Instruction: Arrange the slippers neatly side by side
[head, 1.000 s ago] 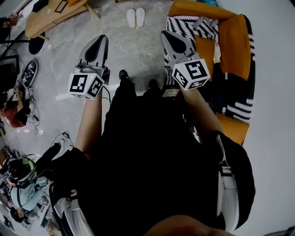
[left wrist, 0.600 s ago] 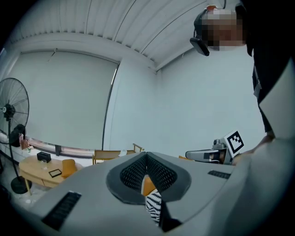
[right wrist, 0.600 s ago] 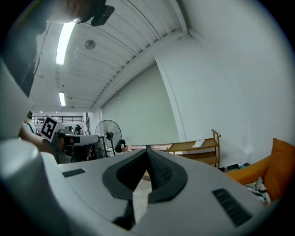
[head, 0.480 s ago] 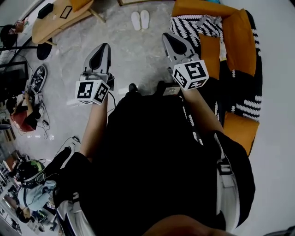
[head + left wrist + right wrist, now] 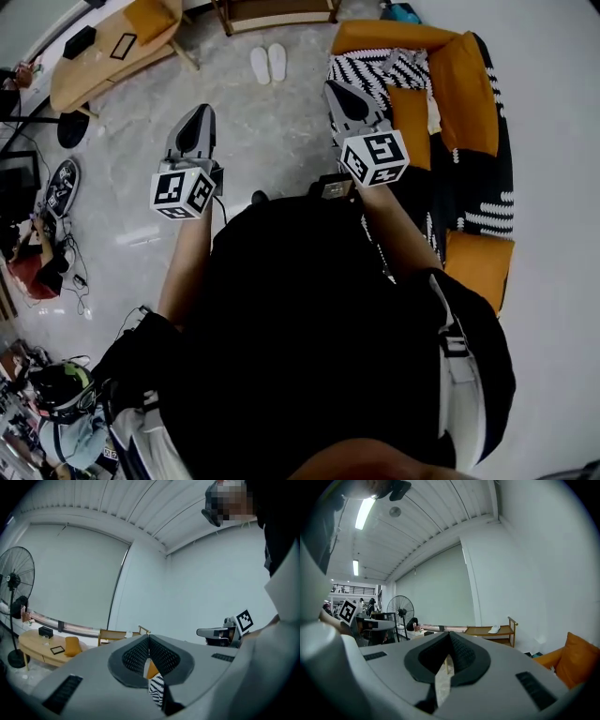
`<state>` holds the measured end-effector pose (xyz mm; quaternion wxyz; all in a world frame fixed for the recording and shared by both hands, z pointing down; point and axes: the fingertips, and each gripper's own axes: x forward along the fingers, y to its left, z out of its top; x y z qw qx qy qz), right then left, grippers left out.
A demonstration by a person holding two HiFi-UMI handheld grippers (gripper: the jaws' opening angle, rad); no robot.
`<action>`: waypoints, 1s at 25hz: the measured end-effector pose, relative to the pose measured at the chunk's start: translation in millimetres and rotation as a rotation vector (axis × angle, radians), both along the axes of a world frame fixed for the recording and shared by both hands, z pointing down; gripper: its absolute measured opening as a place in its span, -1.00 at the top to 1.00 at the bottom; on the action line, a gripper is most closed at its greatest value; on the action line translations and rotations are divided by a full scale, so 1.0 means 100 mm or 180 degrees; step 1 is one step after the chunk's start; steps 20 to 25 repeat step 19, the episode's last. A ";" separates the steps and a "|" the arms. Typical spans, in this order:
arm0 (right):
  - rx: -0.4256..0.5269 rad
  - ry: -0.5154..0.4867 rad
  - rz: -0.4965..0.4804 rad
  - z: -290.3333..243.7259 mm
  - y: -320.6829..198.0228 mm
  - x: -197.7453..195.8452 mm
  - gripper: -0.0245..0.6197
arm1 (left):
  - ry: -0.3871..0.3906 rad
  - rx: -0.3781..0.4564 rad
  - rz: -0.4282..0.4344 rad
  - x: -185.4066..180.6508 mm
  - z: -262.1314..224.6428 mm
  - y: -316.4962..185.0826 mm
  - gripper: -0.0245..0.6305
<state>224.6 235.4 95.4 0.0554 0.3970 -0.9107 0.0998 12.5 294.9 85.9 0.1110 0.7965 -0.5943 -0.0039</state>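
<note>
A: Since the head view reaches further across the room than a second ago, where do the slippers point(image 5: 268, 64) sit now?
B: Lower in that view than before. They are white and lie side by side on the grey floor point(image 5: 272, 131), just below a wooden shelf point(image 5: 277, 11) that has come into sight at the top edge.
A: And the grippers?
B: The left gripper point(image 5: 200, 112) and the right gripper point(image 5: 335, 90) each have their jaws pressed together with nothing between them. Both are well apart from the slippers.
A: Anything else changed?
B: More of the wooden table point(image 5: 103, 52) shows at the upper left. The right gripper is beside the orange sofa point(image 5: 469, 84) and its striped blanket point(image 5: 366, 67).
</note>
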 end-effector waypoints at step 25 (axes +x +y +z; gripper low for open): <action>-0.0061 0.0168 -0.0060 0.16 0.03 0.06 0.83 | -0.0039 -0.0078 0.0257 0.19 0.03 -0.02 0.87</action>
